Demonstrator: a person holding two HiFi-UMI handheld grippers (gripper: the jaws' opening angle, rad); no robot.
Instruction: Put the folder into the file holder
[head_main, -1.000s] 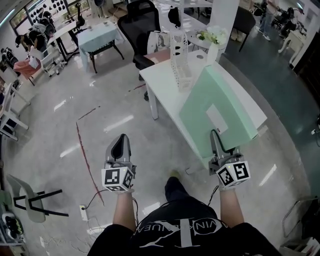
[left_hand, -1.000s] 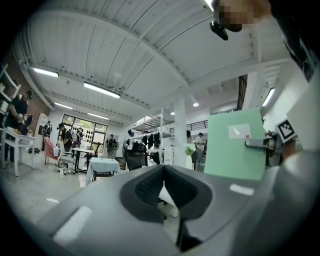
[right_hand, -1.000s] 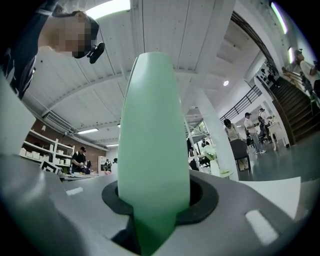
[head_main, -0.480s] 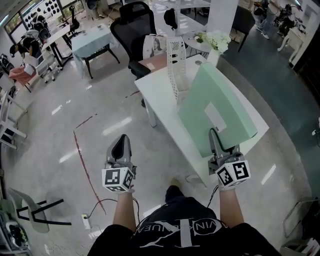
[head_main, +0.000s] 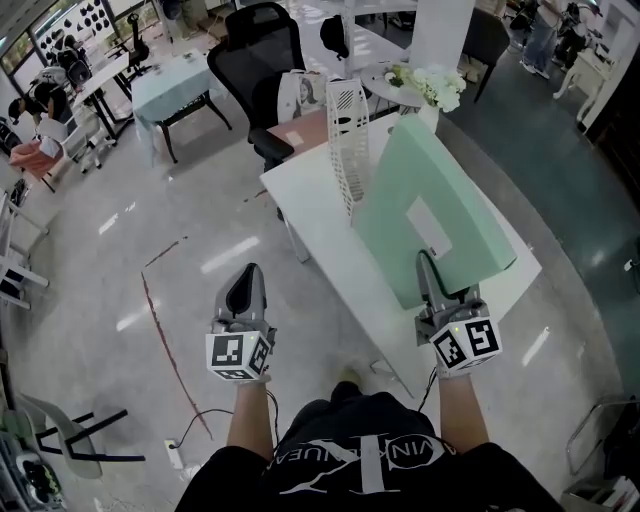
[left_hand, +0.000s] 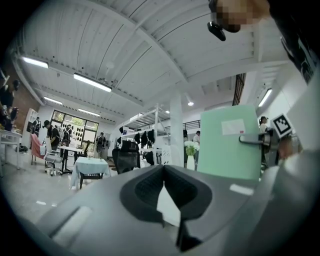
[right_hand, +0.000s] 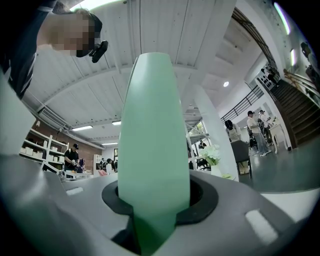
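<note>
Folder, mint green with a white label on its broad face, is clamped in my right gripper. In the right gripper view the jaws press on both sides of its thin edge, which rises straight up between them and fills the middle of the picture. I hold the folder on edge and tilted, by its near lower corner, so that it hangs over the near half of the white table.

The file holder, a white perforated one, stands upright on that table beyond the folder. From the head view the folder's far corner overlaps the holder's base, and I cannot tell whether the two touch. The folder is not in the holder yet.

My left gripper is out over the glossy floor, to the left of the table and well apart from the folder. Its jaws are closed tip to tip with nothing gripped; in its own view only a sliver of the white tabletop shows behind the pads. That same view catches the folder off to the right with one finger of my right gripper across its face.

Farther back on the table there is a vase of white flowers, and behind the table a black office chair.
</note>
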